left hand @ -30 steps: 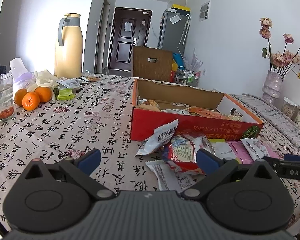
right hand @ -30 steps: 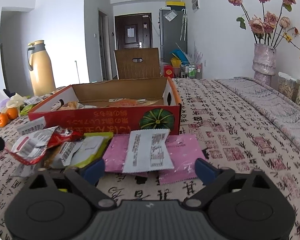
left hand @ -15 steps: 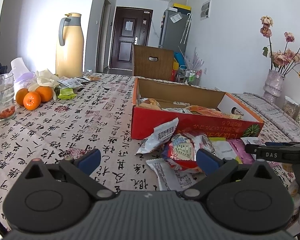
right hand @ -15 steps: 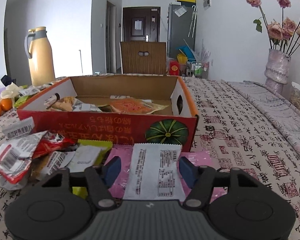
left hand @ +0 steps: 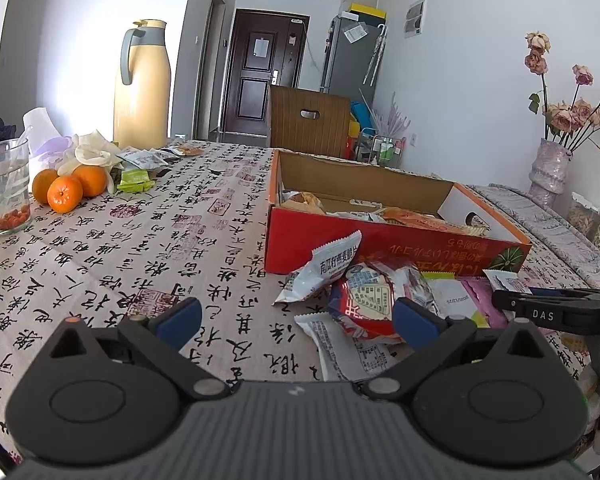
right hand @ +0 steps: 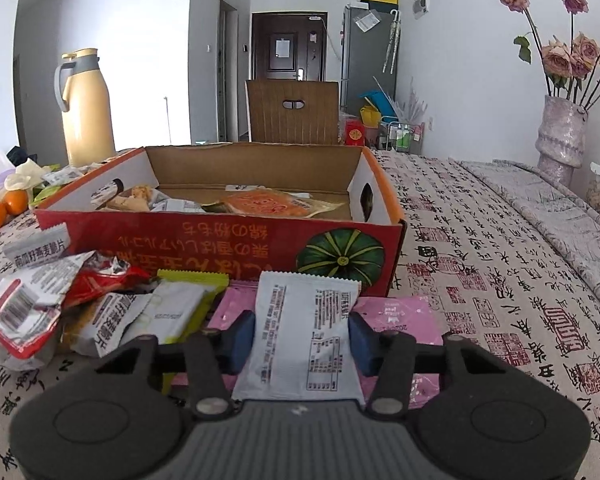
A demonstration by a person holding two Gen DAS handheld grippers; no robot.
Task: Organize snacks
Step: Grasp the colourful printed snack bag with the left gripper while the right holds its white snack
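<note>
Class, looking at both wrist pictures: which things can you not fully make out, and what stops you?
- White packet, right wrist view: near end hidden under the right gripper.
- Pink packets: covered by it.
- Box contents, left wrist view: mostly behind its front wall.

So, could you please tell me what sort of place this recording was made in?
Most likely a lived-in home, a dining area: a table under a calligraphy-print cloth, a fridge beside the front door, and dried roses in a vase.
</note>
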